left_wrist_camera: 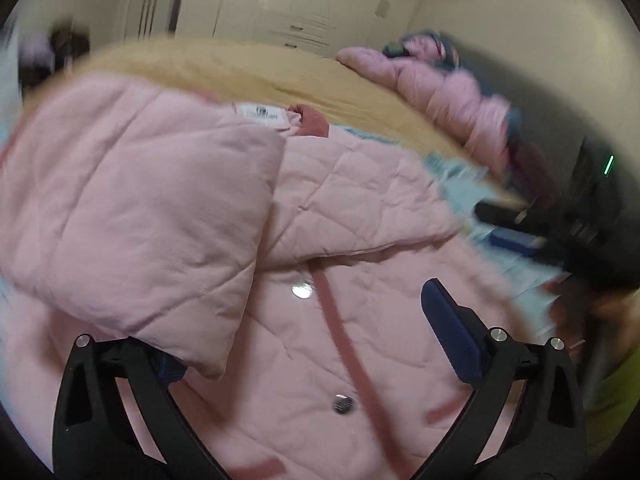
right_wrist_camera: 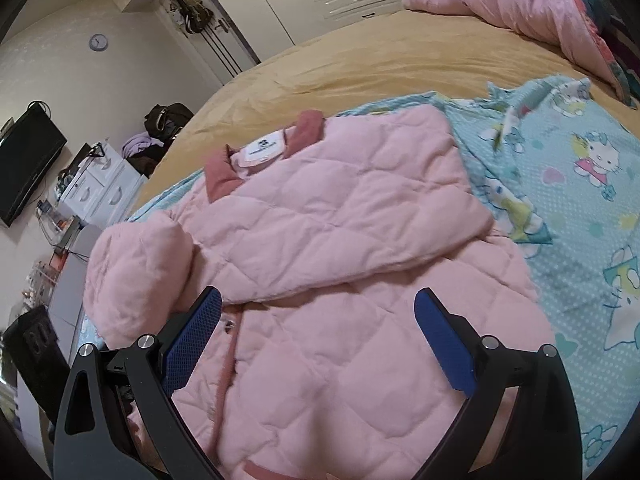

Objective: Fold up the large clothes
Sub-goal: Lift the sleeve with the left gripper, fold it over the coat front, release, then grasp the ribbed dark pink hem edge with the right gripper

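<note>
A tan bed [right_wrist_camera: 320, 64] bears a blue cartoon sheet [right_wrist_camera: 568, 208], pink quilt [right_wrist_camera: 520, 4].

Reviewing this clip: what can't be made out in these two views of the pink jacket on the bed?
- Left wrist view: the left finger pad of the left gripper is mostly covered by the folded sleeve.
- Left wrist view: the right gripper is motion-blurred at the edge.
- Both views: the pink quilted jacket has its hem cut off by the bottom edge.
- Right wrist view: the collar label has unreadable text.

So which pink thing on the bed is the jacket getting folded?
On the tan bed lies a blue cartoon-cat sheet. The quilted pink jacket lies flat on it. Unlike the crumpled pink bedding at the far corner, it has a dark-pink collar and white label.
</note>
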A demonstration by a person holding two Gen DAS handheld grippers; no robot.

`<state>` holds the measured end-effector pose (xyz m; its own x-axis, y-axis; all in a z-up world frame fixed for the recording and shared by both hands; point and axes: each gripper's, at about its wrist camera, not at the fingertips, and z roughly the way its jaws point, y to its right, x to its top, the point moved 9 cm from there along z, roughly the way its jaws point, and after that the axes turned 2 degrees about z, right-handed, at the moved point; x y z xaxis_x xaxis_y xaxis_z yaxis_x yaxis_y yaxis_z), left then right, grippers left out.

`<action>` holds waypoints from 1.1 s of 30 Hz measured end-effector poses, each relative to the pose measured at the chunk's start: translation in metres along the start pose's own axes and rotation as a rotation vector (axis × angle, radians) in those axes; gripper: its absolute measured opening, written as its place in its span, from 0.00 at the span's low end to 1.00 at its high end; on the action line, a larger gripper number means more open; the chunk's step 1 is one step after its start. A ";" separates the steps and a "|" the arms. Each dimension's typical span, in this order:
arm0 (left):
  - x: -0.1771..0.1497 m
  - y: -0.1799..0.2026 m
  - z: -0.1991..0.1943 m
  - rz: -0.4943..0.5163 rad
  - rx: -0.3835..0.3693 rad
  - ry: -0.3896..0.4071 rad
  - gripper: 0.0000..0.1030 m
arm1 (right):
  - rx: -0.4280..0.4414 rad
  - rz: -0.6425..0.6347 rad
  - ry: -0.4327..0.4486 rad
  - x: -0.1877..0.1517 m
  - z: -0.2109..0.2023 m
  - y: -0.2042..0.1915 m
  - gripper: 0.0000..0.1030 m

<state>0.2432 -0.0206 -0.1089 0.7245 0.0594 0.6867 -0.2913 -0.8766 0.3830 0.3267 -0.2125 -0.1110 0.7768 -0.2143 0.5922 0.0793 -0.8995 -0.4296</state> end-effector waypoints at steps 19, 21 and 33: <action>-0.010 -0.036 -0.002 -0.216 -0.050 0.080 0.91 | 0.286 -0.284 -0.159 0.047 0.021 -0.183 0.96; -0.010 -0.035 0.001 -0.204 -0.039 0.078 0.91 | 0.278 -0.348 -0.253 0.044 0.047 -0.213 0.96; -0.014 -0.028 0.013 -0.100 0.046 0.050 0.91 | 0.063 -0.486 -0.530 0.010 0.149 -0.330 0.96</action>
<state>0.2494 -0.0034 -0.1371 0.7159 0.1702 0.6771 -0.1896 -0.8860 0.4232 0.4016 0.1385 -0.0647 0.8421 0.4320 0.3227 0.5160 -0.8194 -0.2496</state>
